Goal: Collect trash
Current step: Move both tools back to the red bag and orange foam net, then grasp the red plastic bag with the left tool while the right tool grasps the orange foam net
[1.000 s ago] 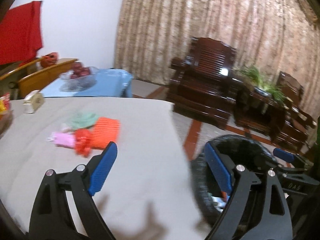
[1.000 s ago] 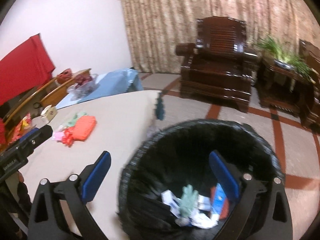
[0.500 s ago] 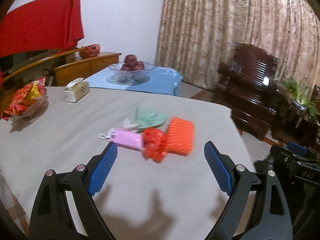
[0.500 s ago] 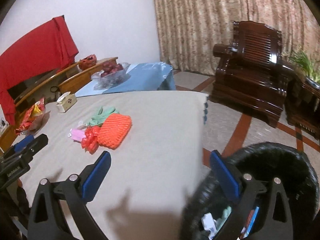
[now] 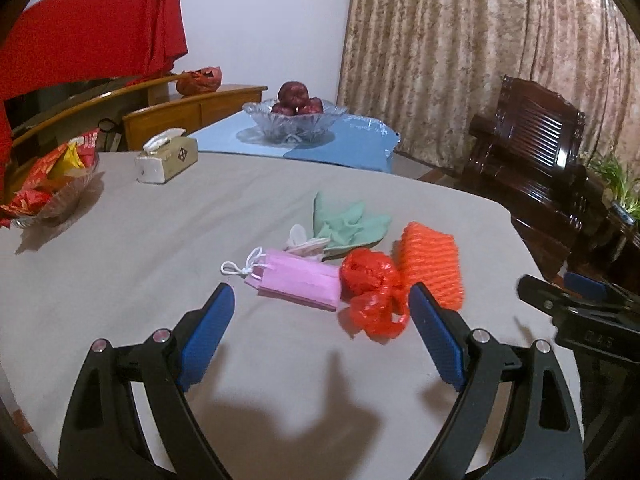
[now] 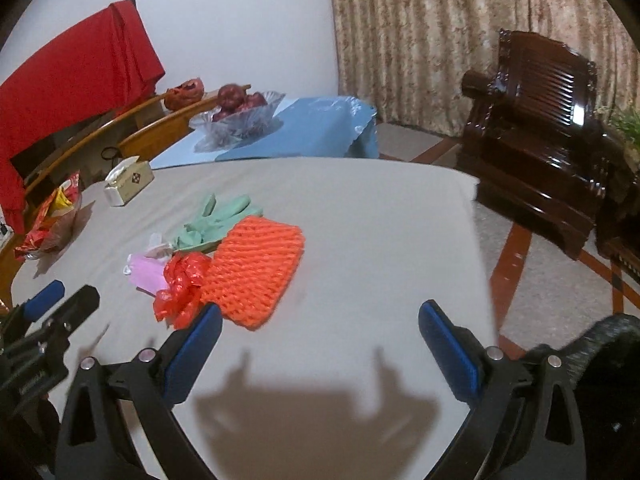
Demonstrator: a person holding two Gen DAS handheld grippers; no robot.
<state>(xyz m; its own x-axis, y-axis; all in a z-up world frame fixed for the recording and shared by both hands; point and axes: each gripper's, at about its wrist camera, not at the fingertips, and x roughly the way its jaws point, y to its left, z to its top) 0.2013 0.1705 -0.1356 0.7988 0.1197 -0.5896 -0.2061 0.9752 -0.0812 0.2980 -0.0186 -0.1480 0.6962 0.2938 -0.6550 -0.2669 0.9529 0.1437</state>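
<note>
A cluster of trash lies on the grey table (image 5: 160,264): a pink face mask (image 5: 296,280), a crumpled red plastic bag (image 5: 372,292), an orange foam net (image 5: 432,264), a green glove (image 5: 344,224) and a small white scrap (image 5: 304,242). My left gripper (image 5: 320,312) hovers open just short of the mask and red bag, nothing between its fingers. In the right wrist view the orange net (image 6: 256,268), red bag (image 6: 182,284), mask (image 6: 146,272) and glove (image 6: 216,220) sit ahead and left of my open, empty right gripper (image 6: 320,328). The black bin (image 6: 608,360) shows at the lower right.
A tissue box (image 5: 166,160) and a dish of red snack packets (image 5: 48,184) stand at the table's left. A glass fruit bowl (image 5: 294,120) sits on a blue-covered table behind. Dark wooden armchairs (image 5: 532,152) stand beyond the table's right edge.
Both grippers swung left, away from the black bin and over the table, and came lower and closer to the trash cluster. Both stayed open and empty.
</note>
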